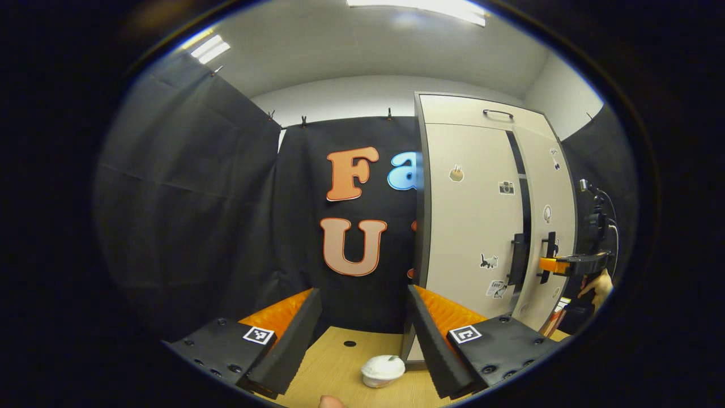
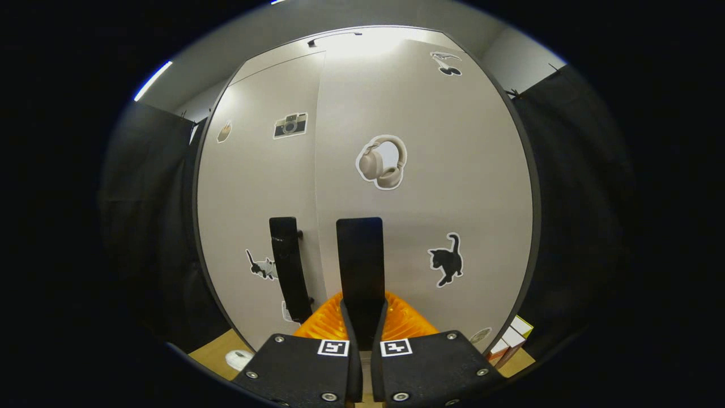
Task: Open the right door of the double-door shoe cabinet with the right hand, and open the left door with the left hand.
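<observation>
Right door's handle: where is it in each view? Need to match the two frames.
Left gripper view: right door handle sits far right, mid-height, with the right tool at it.
Right gripper view: right door handle stands at centre, lower half, both fingers closed on its lower end.
Shared landmark: headphones sticker above the handle.

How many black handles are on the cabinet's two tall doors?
2: the left door's handle hangs free beside the centre seam, and the right door's handle is clamped in the right tool.
</observation>
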`<action>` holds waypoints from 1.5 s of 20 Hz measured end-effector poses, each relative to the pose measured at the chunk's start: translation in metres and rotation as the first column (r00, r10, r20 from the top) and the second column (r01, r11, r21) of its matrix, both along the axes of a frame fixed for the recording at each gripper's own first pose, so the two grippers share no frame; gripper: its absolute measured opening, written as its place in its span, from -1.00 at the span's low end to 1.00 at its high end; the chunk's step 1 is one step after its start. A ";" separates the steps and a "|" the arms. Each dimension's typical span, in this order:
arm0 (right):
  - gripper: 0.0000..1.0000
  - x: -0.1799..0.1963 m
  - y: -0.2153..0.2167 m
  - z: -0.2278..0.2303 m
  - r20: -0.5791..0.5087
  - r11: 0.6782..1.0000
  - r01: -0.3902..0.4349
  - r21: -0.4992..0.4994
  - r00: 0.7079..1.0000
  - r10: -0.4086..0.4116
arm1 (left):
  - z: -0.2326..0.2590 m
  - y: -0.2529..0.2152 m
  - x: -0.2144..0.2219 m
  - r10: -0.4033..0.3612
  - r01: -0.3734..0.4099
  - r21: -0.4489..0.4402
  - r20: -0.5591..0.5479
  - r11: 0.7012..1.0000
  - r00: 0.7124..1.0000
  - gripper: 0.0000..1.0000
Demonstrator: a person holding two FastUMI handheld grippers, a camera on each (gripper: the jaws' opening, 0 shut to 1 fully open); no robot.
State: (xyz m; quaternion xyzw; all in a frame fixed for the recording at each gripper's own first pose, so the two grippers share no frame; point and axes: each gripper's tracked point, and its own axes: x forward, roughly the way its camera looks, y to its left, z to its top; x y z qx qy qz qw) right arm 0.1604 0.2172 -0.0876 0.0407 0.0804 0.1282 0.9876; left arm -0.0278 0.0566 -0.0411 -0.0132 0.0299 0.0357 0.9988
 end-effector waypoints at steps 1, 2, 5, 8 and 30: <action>-0.89 -0.004 -0.002 0.000 0.000 1.000 -0.003 -0.006 1.000 0.003 | 0.001 0.000 -0.001 0.000 0.000 -0.005 0.001 1.000 1.000 0.90; -0.88 -0.012 -0.006 0.001 -0.001 1.000 -0.008 -0.014 1.000 0.008 | 0.000 -0.001 -0.003 0.001 -0.001 -0.010 0.000 1.000 1.000 0.92; -0.88 -0.025 -0.014 0.003 0.001 0.999 -0.028 -0.029 1.000 0.028 | -0.001 -0.007 -0.007 -0.001 0.001 -0.022 -0.004 1.000 1.000 0.93; -0.89 -0.044 -0.029 0.006 0.010 0.998 -0.049 -0.031 0.999 0.049 | 0.000 -0.019 -0.012 -0.013 0.012 -0.027 -0.010 1.000 1.000 0.93; -0.91 -0.109 -0.133 0.017 0.045 0.998 0.036 -0.051 0.998 -0.033 | 0.016 -0.099 -0.031 -0.124 0.124 -0.025 0.008 0.992 0.992 0.92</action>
